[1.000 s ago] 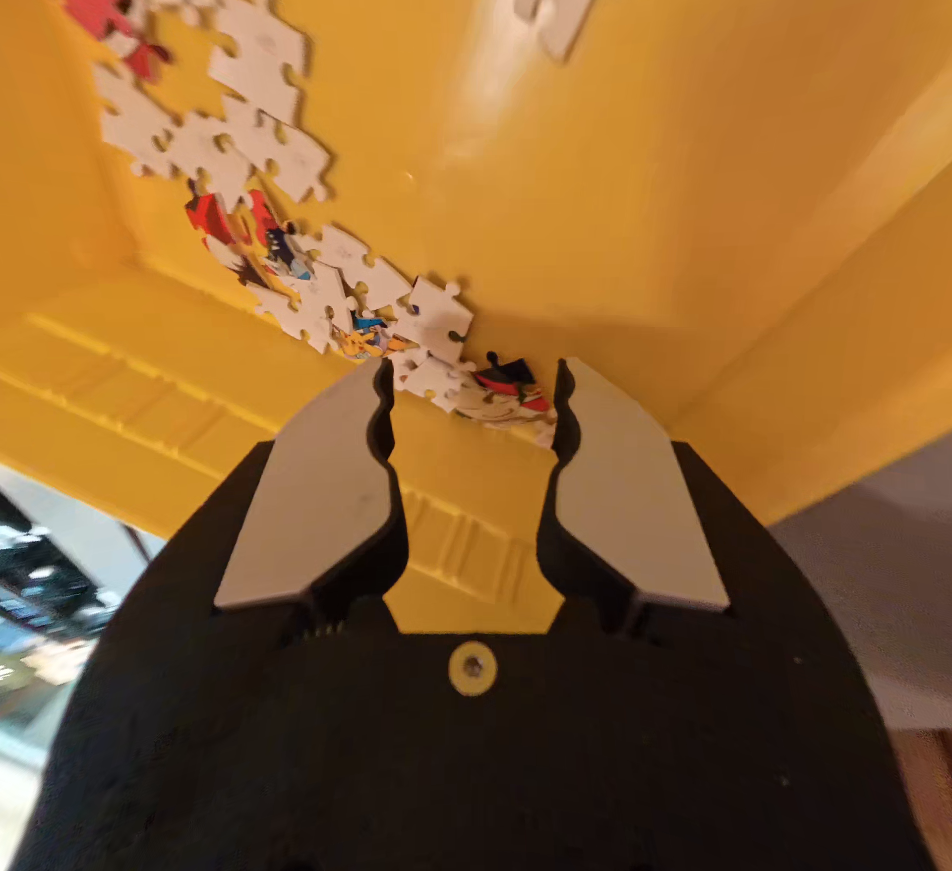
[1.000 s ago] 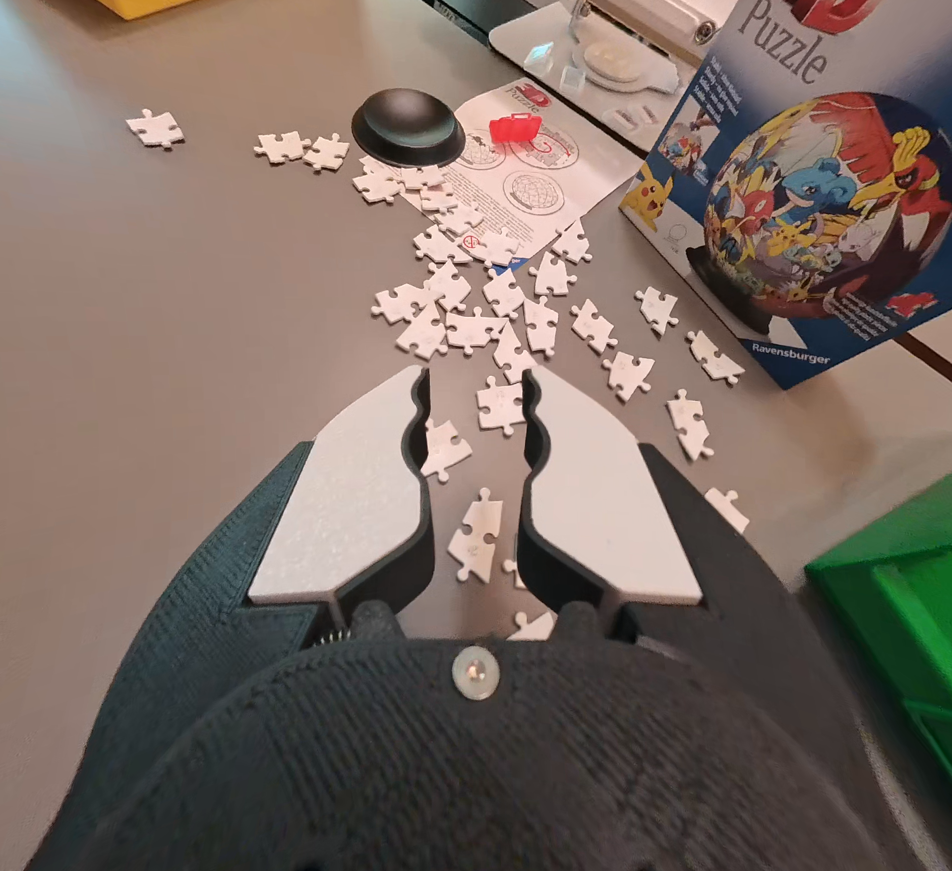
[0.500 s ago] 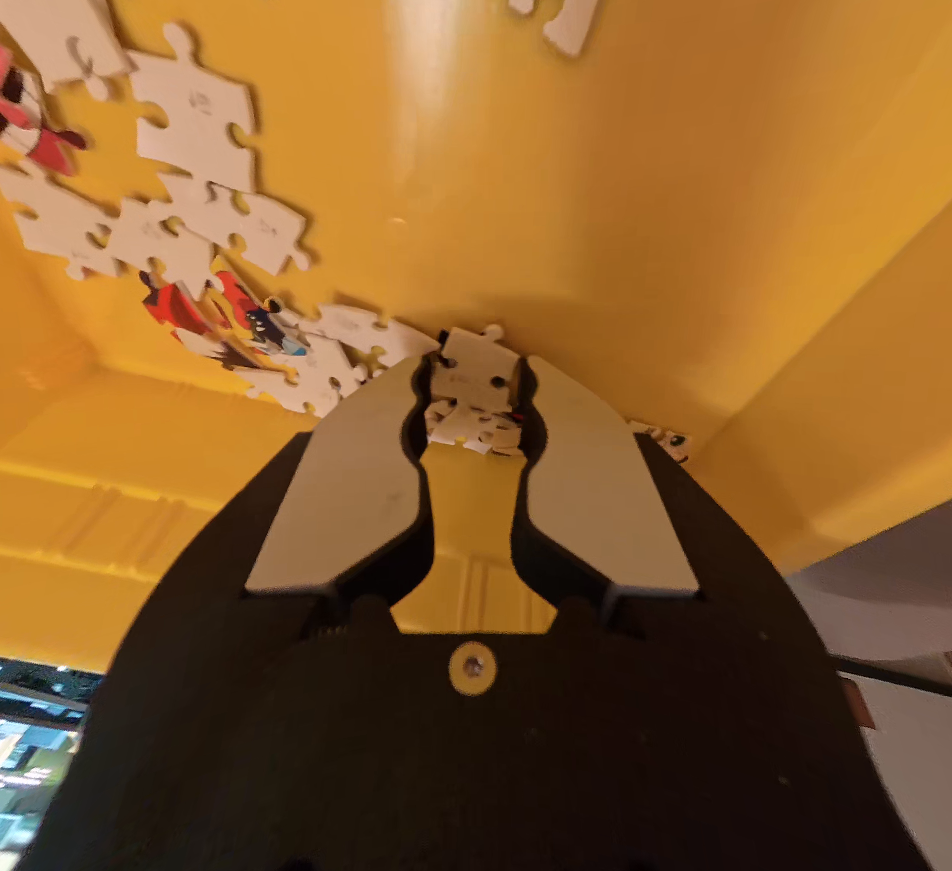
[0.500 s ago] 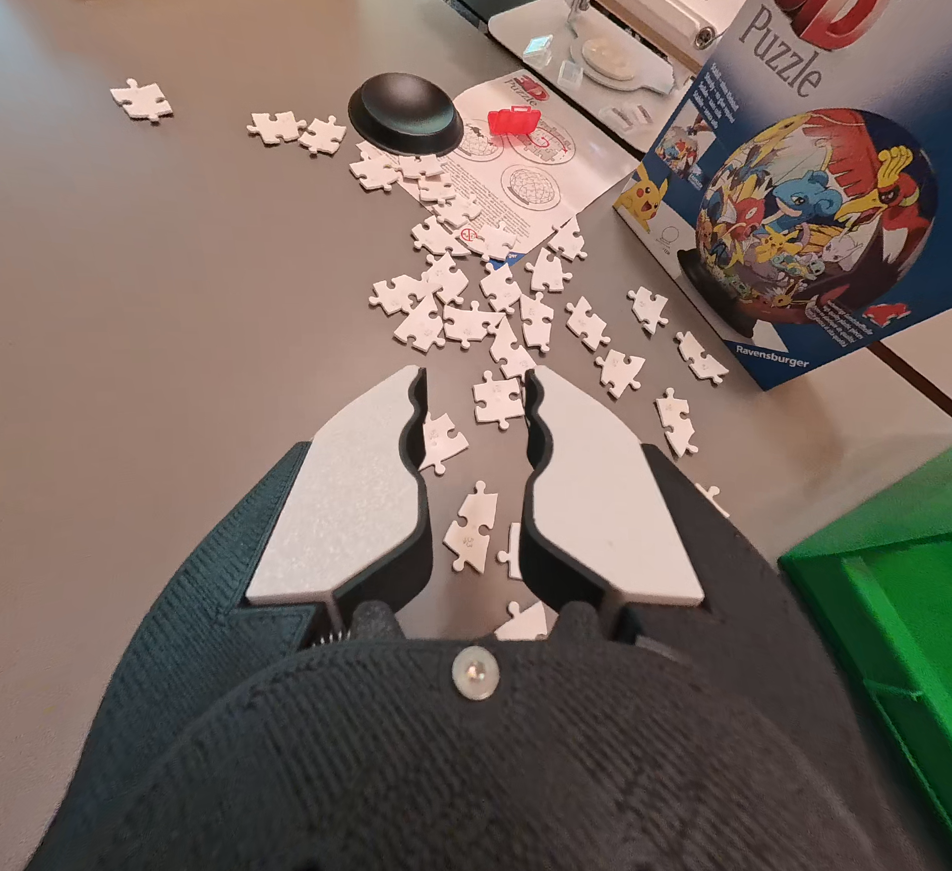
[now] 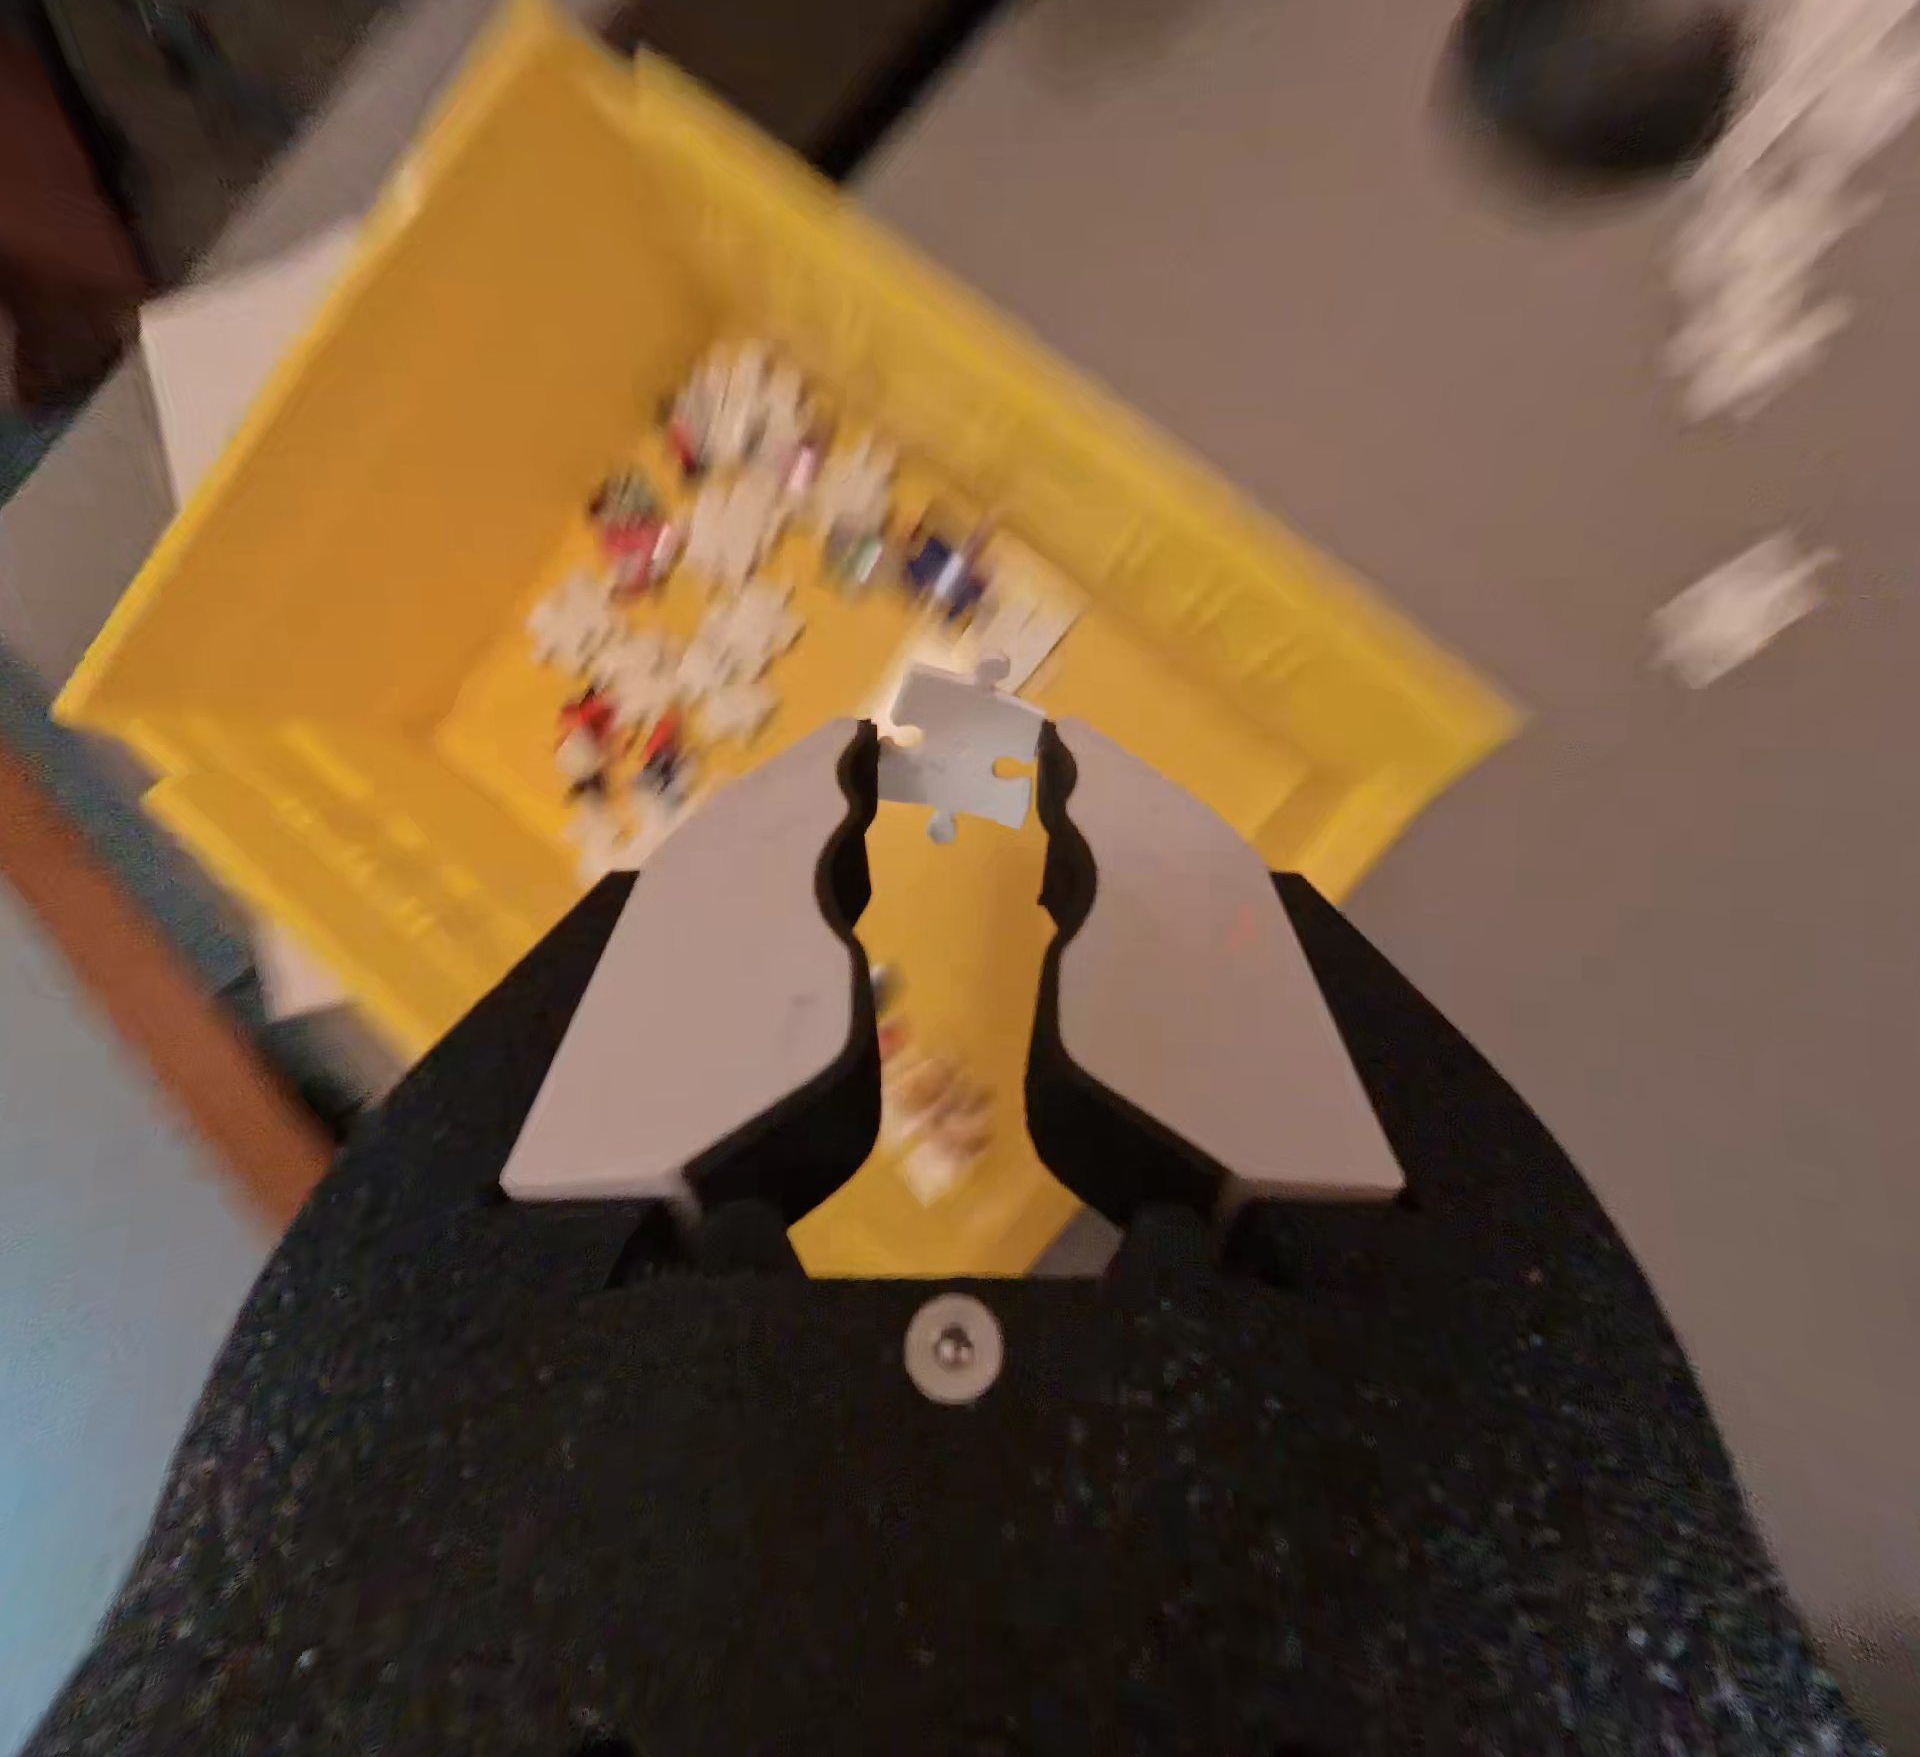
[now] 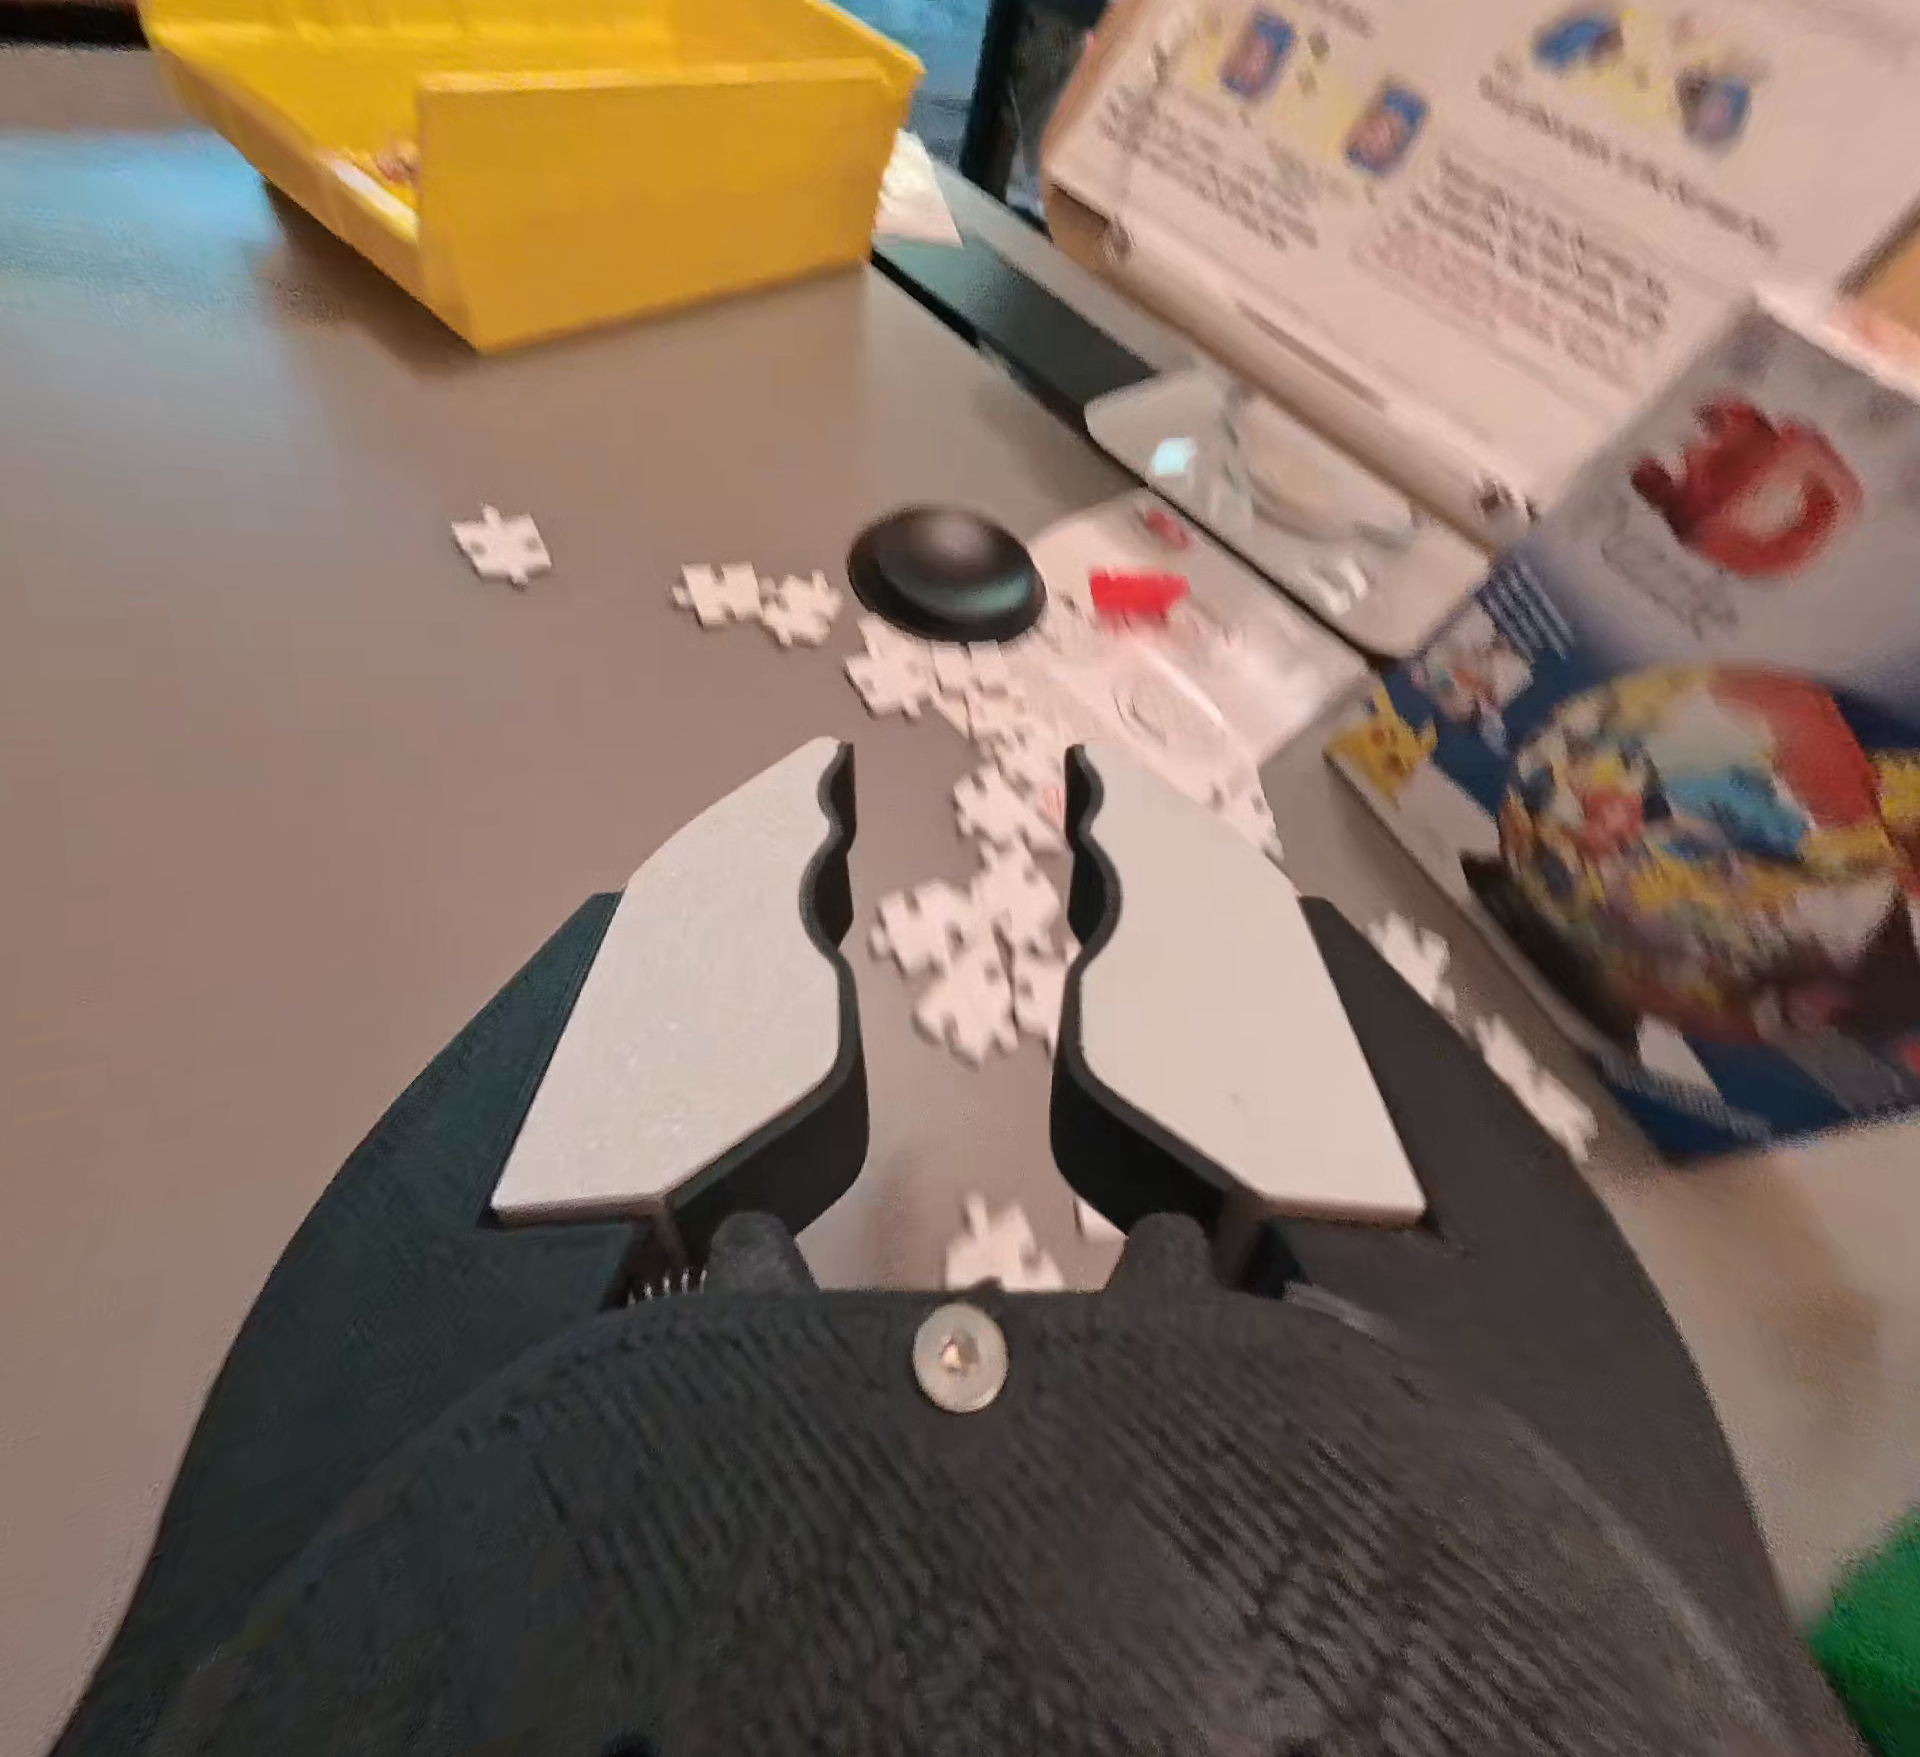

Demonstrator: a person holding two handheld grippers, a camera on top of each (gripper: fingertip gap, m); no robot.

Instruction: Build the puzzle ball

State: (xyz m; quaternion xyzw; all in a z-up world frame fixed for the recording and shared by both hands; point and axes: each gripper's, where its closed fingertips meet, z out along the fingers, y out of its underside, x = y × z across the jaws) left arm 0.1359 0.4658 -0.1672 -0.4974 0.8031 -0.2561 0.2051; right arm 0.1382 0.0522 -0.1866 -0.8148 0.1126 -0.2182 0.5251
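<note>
My left gripper [image 5: 956, 751] is shut on a white puzzle piece [image 5: 961, 757], held blank side up above the yellow bin [image 5: 343, 460]. Several blurred puzzle pieces [image 5: 686, 585] lie on the bin floor below. My right gripper [image 6: 961, 757] is open and empty, raised above loose white puzzle pieces [image 6: 966, 959] scattered on the grey table [image 6: 312, 772]. The black dome stand [image 6: 945, 573] sits beyond them; it also shows blurred in the left wrist view [image 5: 1590, 60].
The puzzle box [image 6: 1704, 834] stands at the right, with a leaflet [image 6: 1195, 668] and a small red part [image 6: 1138, 590] beside the stand. The yellow bin [image 6: 582, 128] is at the far left. A white sign stand [image 6: 1455, 149] is behind. A green bin corner [image 6: 1870, 1624] shows lower right.
My left gripper closed on a white piece inside the bin and lifted it high above the bin. My right gripper rose and tilted up, still open.
</note>
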